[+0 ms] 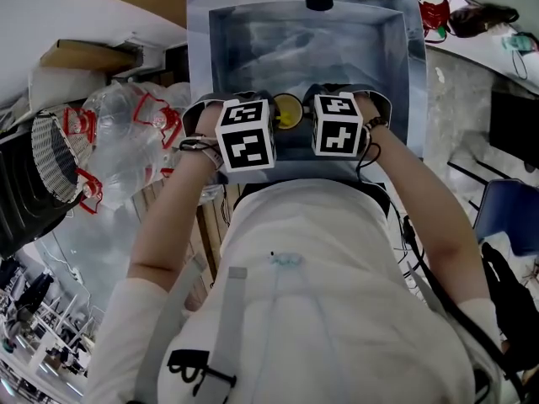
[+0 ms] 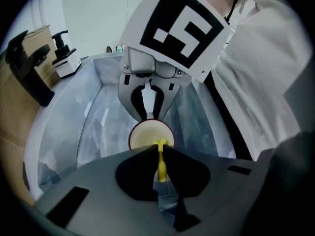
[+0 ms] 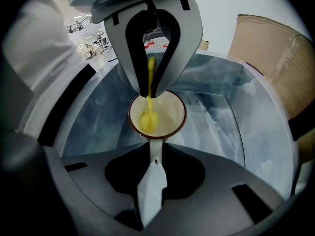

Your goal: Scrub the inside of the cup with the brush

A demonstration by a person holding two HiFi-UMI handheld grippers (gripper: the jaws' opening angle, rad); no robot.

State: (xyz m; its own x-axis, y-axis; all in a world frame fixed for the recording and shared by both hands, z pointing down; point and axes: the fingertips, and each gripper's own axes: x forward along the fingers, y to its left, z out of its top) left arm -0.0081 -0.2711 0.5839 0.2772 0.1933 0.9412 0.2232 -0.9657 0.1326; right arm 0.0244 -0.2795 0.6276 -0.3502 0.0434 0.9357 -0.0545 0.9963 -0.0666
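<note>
A cream cup with a dark rim (image 3: 165, 116) hangs tilted over the sink (image 3: 221, 112). My right gripper (image 3: 155, 154) is shut on its white handle (image 3: 151, 181). My left gripper (image 2: 160, 150) is shut on the thin handle of a yellow brush (image 2: 161, 165). The brush head (image 3: 147, 120) sits inside the cup against its wall. In the head view the cup (image 1: 287, 112) shows between the two marker cubes, left (image 1: 246, 135) and right (image 1: 338, 124), with both sets of jaws hidden under them. From the left gripper view the cup's mouth (image 2: 147, 135) faces me.
The steel sink (image 1: 396, 66) lies below both grippers. A black tap (image 2: 27, 65) and a soap dispenser (image 2: 66, 58) stand at its far edge. A cardboard box (image 3: 270, 63) is beside it. A plastic bag with red handles (image 1: 135, 141) and a black wire basket (image 1: 50, 154) sit at the left.
</note>
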